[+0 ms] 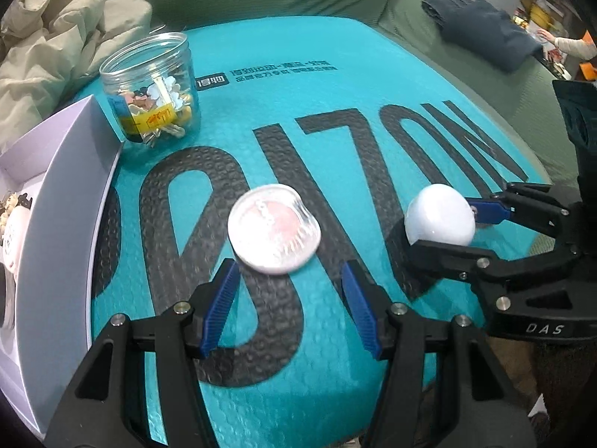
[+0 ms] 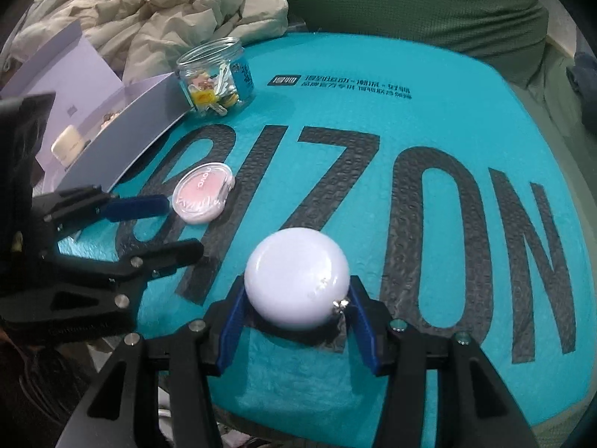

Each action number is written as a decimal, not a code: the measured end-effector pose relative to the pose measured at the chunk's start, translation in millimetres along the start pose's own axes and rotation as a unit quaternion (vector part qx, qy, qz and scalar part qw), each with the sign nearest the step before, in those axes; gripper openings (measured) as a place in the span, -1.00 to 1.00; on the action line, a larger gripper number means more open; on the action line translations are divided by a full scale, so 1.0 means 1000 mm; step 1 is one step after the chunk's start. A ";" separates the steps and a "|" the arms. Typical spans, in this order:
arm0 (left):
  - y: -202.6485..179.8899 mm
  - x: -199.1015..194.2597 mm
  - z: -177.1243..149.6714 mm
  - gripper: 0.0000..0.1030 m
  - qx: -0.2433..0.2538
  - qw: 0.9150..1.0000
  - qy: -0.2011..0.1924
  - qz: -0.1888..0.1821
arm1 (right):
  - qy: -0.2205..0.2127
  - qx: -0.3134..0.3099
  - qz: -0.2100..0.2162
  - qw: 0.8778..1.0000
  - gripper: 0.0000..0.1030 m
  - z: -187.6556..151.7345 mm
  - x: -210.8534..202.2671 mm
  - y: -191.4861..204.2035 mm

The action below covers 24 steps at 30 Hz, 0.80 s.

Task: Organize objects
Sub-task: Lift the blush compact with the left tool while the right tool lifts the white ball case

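Left wrist view looks down on a teal padded mat [image 1: 335, 112] printed with big black letters, laid over a green sofa. At the middle of that mat lies a flat round case with a pink face under a clear lid [image 1: 274, 228]. The left tool [image 1: 291, 280] hangs just short of the case, its blue pads [image 1: 224, 298] apart with nothing between them and not touching it. Toward the mat's right side, the right tool [image 1: 444, 229] grips a smooth white round case [image 1: 440, 214] by its rim; in the right wrist view the blue pads [image 2: 233, 321] press on both sides of that case [image 2: 296, 276]. At the mat's far left corner stands a clear plastic jar [image 1: 153, 86] without a lid, holding small coloured bits. Against the mat's left edge sits an open white box [image 1: 63, 171] with items inside. Beyond that corner a cream padded jacket [image 1: 63, 30] is heaped.
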<state>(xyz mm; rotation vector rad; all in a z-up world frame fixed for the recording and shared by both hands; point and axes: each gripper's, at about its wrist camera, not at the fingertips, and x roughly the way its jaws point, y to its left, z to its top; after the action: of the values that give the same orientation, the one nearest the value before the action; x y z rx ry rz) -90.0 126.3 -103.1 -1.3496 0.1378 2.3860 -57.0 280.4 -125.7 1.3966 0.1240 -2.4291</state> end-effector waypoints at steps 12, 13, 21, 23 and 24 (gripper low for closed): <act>0.004 0.008 0.002 0.51 -0.019 0.999 -0.023 0.030 | -0.026 0.033 0.002 0.999 0.26 -0.003 -0.002 -0.009; 0.005 0.009 0.004 0.53 -0.021 0.999 -0.023 0.031 | -0.026 0.031 0.002 0.999 0.29 -0.003 -0.001 -0.008; -0.007 0.020 0.011 0.53 -0.001 0.999 -0.032 0.036 | -0.033 0.038 -0.010 0.999 0.38 -0.002 0.002 -0.007; -0.009 0.021 0.011 0.53 0.000 0.999 -0.036 0.035 | -0.033 0.039 -0.013 0.999 0.38 -0.001 0.003 -0.007; -0.009 0.021 0.011 0.53 -0.001 0.999 -0.037 0.034 | -0.034 0.039 -0.014 0.999 0.38 -0.001 0.003 -0.007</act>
<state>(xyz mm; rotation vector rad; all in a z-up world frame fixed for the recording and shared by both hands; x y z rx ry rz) -105.3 143.4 -114.1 -1.2738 0.1617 2.4896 -59.7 286.4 -129.9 1.3514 0.0338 -2.5266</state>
